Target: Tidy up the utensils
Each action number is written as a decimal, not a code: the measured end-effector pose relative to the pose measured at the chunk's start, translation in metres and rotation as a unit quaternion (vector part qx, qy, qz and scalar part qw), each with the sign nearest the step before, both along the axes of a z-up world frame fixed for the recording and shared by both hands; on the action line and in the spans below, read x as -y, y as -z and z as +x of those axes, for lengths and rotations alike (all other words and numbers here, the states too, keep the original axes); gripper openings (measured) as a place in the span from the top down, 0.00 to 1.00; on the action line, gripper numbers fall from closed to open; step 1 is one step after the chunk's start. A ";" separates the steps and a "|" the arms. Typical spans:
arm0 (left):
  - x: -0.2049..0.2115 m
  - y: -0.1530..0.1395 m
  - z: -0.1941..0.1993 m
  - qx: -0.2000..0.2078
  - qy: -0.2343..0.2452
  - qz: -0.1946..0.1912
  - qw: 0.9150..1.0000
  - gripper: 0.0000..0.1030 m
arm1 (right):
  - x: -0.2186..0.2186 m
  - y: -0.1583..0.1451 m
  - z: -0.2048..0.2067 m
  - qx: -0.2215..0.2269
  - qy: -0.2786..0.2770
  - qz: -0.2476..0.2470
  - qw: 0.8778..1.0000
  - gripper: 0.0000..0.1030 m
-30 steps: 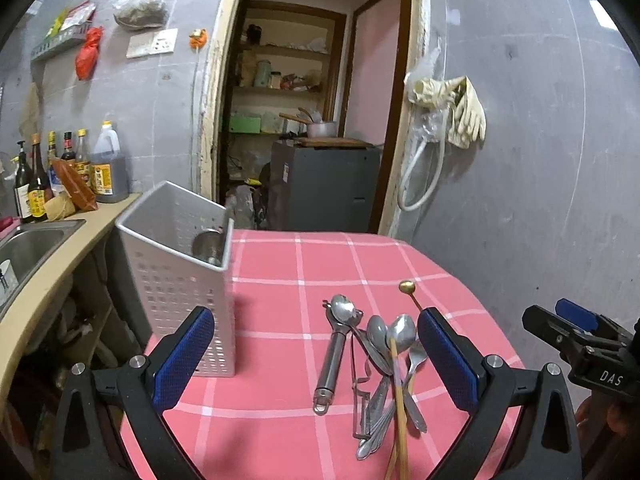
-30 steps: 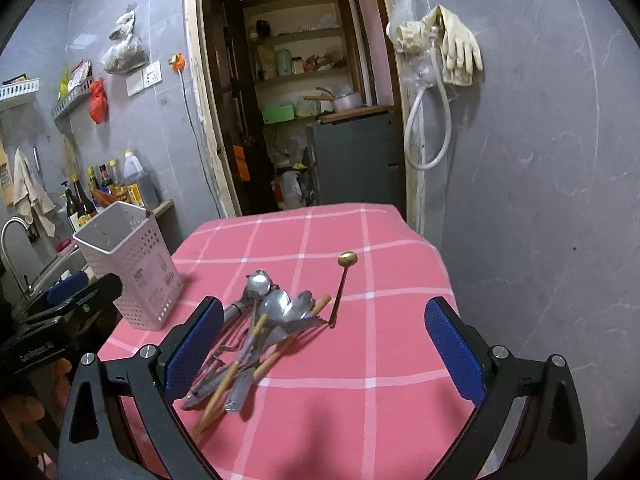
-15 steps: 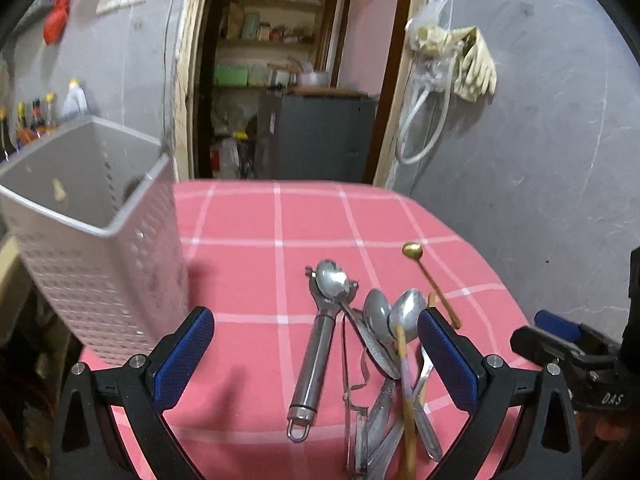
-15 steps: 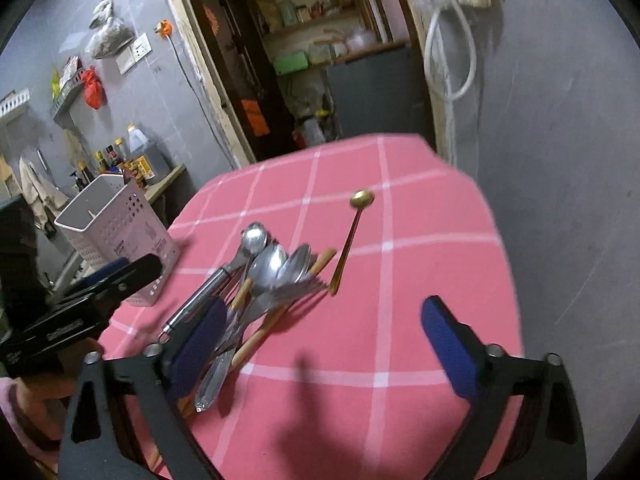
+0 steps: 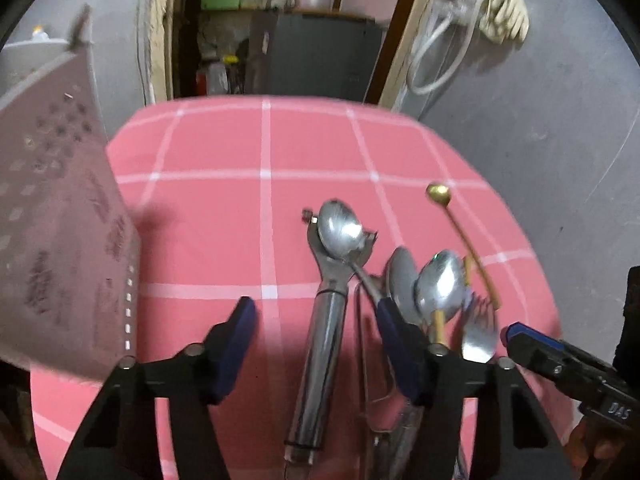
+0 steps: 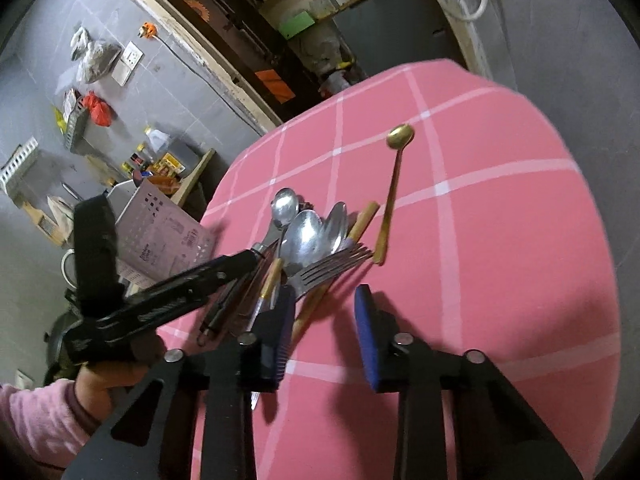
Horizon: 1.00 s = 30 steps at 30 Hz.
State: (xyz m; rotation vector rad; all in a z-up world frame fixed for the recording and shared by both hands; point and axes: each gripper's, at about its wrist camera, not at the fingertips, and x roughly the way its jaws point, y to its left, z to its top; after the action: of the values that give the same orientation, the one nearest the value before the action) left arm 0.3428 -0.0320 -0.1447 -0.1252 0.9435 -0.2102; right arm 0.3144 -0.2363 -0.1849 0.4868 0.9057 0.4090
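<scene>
Between the pads of the left tool, the steel-handled can opener is lying on the pink checked tabletop, its long axis running straight along the line the tool is pointing, head far and hanging loop near. That tool's jaws have just been closing and are standing partly apart, straddling the handle with pink cloth showing on both sides, so nothing is gripped yet. A steel spoon is resting its bowl on the can opener's head, and just to the right more spoons, a fork and wooden chopsticks are crossing each other in a loose pile. Set apart at the pile's far right edge, a slim gold spoon is lying with its bowl far and its handle end near.

From the right wrist view, the right tool is hanging over the near right edge of that pile; its jaws have just been closing too, they are narrow now, and only bare cloth and shadow are lying between them. Whether one chopstick is touching its left pad is unclear. The white perforated utensil holder is sitting at the tabletop's left edge, beside the left tool.

Judging by the layout, the left tool is nearer both the can opener and the holder, so that piece looks likely to go first.
</scene>
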 end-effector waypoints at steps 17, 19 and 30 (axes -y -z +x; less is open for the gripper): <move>0.007 0.004 0.040 -0.068 0.062 0.028 0.995 0.65 | -0.016 0.017 0.024 -0.038 0.031 0.091 0.995 0.99; 0.009 0.003 0.043 -0.083 0.068 0.032 0.994 0.77 | -0.017 0.014 0.022 -0.035 0.025 0.094 0.995 0.99; -0.002 -0.001 0.029 -0.131 0.058 -0.007 0.990 0.82 | -0.014 0.027 0.024 -0.078 0.014 0.113 0.990 0.98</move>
State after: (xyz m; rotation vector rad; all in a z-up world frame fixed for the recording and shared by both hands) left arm 0.3714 -0.0299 -0.1439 -0.1123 1.2131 -0.3124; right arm 0.3387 -0.2222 -0.2116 0.7460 1.0071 0.4551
